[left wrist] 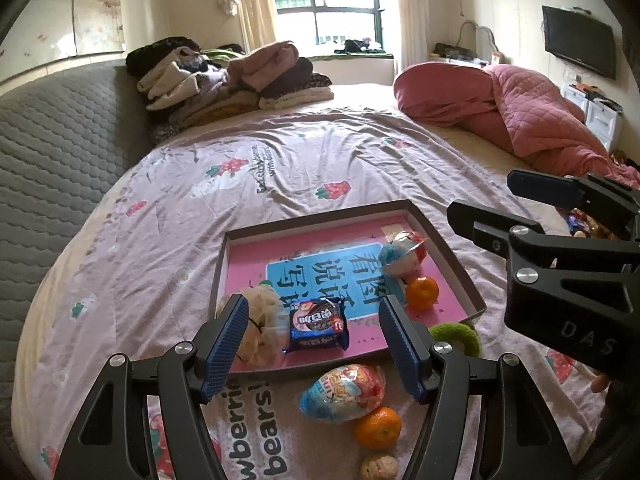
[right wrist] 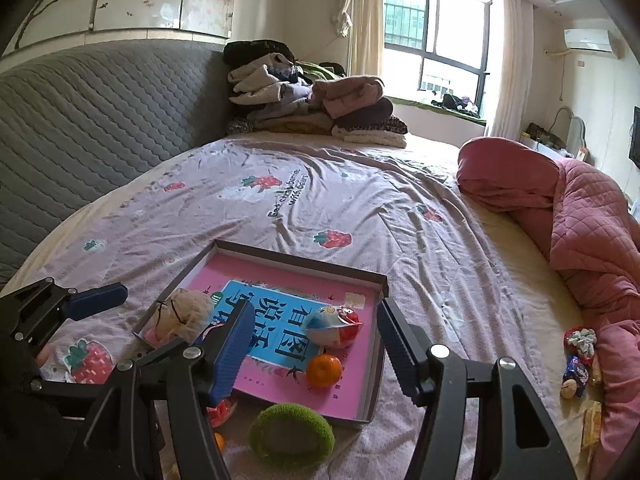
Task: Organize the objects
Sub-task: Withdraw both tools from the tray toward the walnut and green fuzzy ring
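In the left wrist view the left gripper hangs above the near rim of the tray with its jaws wide apart and nothing between the pads; under the gap lie a cookie pack and a beige puff, both inside the tray at its near left corner. An egg in foil and an orange sit at the tray's right side. Short of the tray, on the sheet, lie a second egg, a second orange touching it, and a walnut nearer still; a green ring leans at the tray's near right corner. The likely trouble here is a low pass snagging the raised rim, or nudging a round fruit so it rolls over the soft, creased bedding (nothing flat to stop it). The right gripper shows beyond the tray's right edge, likewise spread and empty, close enough that the two tools could knock together over the tray. In the right wrist view that gripper hovers over the tray's near half, and the ring is seen just outside the near rim, directly below the jaws. A small heap of snacks lies well right of the tray, against the pink quilt, which hems in that side. Beyond the tray's far rim the bed is open up to the folded clothes, so there is ample room for moving that way.
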### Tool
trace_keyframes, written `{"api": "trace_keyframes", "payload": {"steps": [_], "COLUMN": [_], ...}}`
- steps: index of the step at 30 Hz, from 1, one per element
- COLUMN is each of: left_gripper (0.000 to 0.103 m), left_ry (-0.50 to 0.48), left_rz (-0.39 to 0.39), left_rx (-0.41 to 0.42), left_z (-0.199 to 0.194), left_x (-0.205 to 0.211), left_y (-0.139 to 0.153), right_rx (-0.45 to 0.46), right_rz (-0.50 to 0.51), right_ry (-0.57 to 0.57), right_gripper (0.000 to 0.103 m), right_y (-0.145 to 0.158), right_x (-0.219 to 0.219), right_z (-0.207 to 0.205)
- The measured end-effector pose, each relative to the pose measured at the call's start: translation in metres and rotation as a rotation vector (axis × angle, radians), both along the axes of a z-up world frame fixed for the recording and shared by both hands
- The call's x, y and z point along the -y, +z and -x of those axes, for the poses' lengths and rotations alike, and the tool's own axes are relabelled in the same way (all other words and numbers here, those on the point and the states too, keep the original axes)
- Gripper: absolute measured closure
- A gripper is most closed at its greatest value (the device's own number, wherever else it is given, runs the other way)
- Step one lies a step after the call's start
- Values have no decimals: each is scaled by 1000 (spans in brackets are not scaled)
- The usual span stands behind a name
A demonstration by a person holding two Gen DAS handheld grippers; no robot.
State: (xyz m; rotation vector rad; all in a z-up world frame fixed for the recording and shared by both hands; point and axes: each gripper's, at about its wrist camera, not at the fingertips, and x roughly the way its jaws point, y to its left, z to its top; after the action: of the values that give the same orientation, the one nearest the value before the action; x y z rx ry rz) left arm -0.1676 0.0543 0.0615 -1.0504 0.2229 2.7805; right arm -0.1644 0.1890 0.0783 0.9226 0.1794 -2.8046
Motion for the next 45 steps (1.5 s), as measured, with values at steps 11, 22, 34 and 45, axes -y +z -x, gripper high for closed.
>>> {"api": "trace_keyframes", "payload": {"steps": [11,22,34,45], "left_gripper": [34,34,34,34], "left_ry": [-1,-6,-6,-8], "left_rz": [1,-1,-7,-5], "left_rx": [-23,-44,-67,-64], "left_z": [-19,-41,-68,-89], "left_x": [0,1,5,7], "left_y": [11,20,29,24], "right_rx": [-23,-48,-70,-72], "right_rz": [8,2,4,5], "right_ry": [2,-3,-6,-1], "right_gripper": [40,40,40,40], "right_y": [11,21,31,33], "right_x": [-4,-5,-6,-5], "right_z": [-17,-40,-63,-80]}}
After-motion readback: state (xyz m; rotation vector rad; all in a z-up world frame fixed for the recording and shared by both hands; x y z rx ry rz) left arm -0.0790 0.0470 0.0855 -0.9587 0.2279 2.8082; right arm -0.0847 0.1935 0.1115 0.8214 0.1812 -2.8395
